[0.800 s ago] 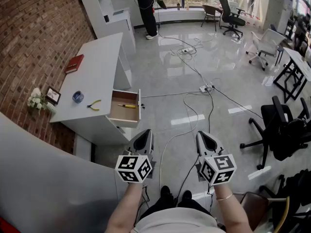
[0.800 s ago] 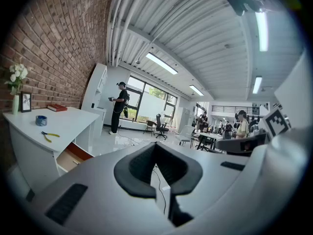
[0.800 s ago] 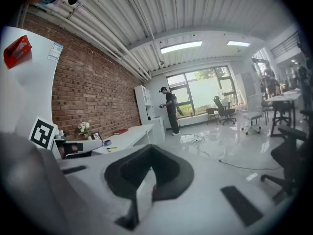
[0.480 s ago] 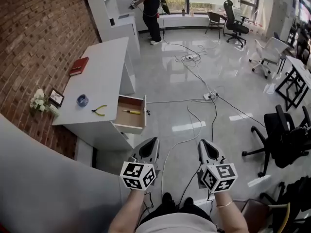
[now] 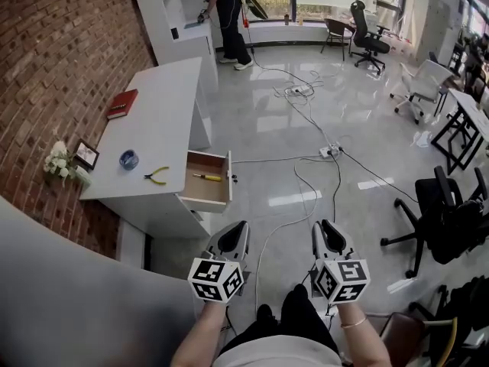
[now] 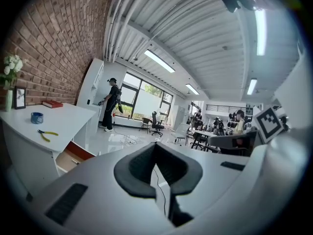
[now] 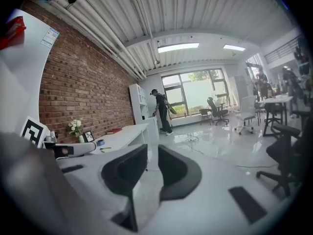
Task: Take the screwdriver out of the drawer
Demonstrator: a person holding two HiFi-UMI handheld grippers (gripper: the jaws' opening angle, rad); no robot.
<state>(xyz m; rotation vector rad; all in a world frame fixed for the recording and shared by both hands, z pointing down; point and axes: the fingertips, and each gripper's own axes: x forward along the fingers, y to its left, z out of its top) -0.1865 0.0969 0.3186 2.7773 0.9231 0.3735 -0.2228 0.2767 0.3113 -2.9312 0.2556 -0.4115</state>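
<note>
The slim yellow-handled screwdriver [image 5: 203, 177] lies in the white desk's pulled-out wooden drawer [image 5: 200, 193], exposed for grasping. The left gripper [image 5: 231, 237] (jaws together) and right gripper [image 5: 328, 237] (slightly parted, empty) hover well away.

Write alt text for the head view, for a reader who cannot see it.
Seen from above, a yellow-handled screwdriver lies in the open drawer of a white desk beside a brick wall. Nearer the camera, the left tongs and right tongs are held well short of it.
</note>
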